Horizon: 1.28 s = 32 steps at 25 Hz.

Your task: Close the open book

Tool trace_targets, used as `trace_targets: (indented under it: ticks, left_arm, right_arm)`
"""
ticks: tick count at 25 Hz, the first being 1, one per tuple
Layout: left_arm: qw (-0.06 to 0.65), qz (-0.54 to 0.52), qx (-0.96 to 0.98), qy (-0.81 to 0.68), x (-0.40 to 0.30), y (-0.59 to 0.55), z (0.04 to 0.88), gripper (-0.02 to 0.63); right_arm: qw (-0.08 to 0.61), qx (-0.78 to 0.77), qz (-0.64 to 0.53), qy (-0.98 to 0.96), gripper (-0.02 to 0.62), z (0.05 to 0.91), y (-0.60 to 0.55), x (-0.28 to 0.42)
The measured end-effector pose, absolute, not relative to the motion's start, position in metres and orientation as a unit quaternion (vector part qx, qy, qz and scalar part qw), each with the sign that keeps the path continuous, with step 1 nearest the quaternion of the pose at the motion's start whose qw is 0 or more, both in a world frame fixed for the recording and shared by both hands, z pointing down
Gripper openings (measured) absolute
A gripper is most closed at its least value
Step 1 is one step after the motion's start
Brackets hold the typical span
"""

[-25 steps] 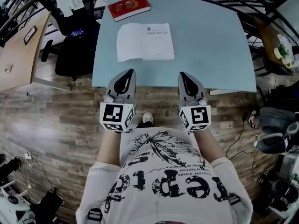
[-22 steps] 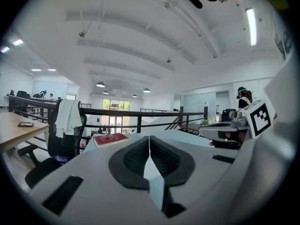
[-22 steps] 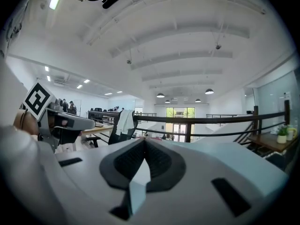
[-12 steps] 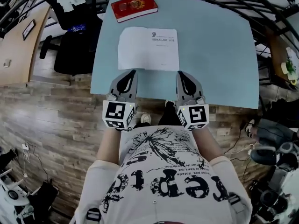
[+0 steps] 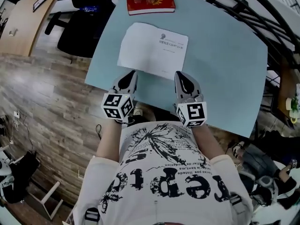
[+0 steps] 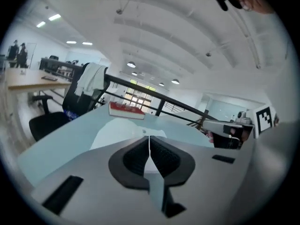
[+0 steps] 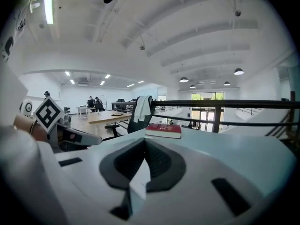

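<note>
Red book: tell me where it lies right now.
In the head view, the red book lies closed at the far edge of the light blue table, just beyond the open book and apart from it.

Bare table right of open book, red book just behind

Left gripper: light grey tapering shell, black ribbed pads inside the jaws, black slots in the shell on either side of them. Left cube behind the claw is white with black square markers. Right gripper: same grey shell and black pads. Right cube behind it, same markers. Person wears a white short-sleeved T-shirt behind both claws, with bold black lettering and a scratchy black graphic on the front. Light shoe just beside the left cube.
</note>
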State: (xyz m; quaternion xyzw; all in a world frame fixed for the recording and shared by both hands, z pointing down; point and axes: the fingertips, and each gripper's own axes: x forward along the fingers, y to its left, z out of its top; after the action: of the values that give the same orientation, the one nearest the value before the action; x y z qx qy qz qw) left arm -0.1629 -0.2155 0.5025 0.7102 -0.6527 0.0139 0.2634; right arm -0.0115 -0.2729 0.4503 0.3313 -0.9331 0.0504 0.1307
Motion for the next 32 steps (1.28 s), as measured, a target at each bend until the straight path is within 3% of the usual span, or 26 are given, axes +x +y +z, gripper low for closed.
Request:
trace_targets:
  ticks: [8, 10, 21, 26, 28, 30, 32]
  left_arm:
    - [0.458, -0.153, 0.592, -0.645, -0.168, -0.212, 0.587, 0.03]
    - [0.486, -0.208, 0.565, -0.633, -0.171, -0.216, 0.597, 0.099]
    - [0.529, -0.42, 0.44, -0.592, -0.214, -0.234, 0.63, 0.189]
    - [0.532, -0.451, 0.428, -0.575, -0.226, -0.247, 0.633, 0.189]
    - [0.535, -0.463, 0.416, -0.571, -0.229, -0.248, 0.635, 0.143]
    - [0.54, -0.474, 0.403, -0.567, -0.23, -0.246, 0.638, 0.052]
    - [0.541, -0.479, 0.404, -0.561, -0.229, -0.245, 0.637, 0.035]
  right_arm:
    - [0.17, 0.286, 0.051, -0.942, 0.011, 0.476, -0.291, -0.018]
    - [0.177, 0.279, 0.05, -0.942, 0.011, 0.481, -0.293, -0.019]
    - [0.209, 0.282, 0.047, -0.935, 0.011, 0.497, -0.295, -0.012]
    - [0.215, 0.298, 0.049, -0.929, 0.011, 0.499, -0.297, -0.007]
    - [0.215, 0.306, 0.048, -0.926, 0.011, 0.498, -0.298, -0.004]
    - [0.214, 0.313, 0.048, -0.924, 0.011, 0.497, -0.297, -0.001]
    - [0.213, 0.321, 0.048, -0.921, 0.011, 0.496, -0.297, 0.001]
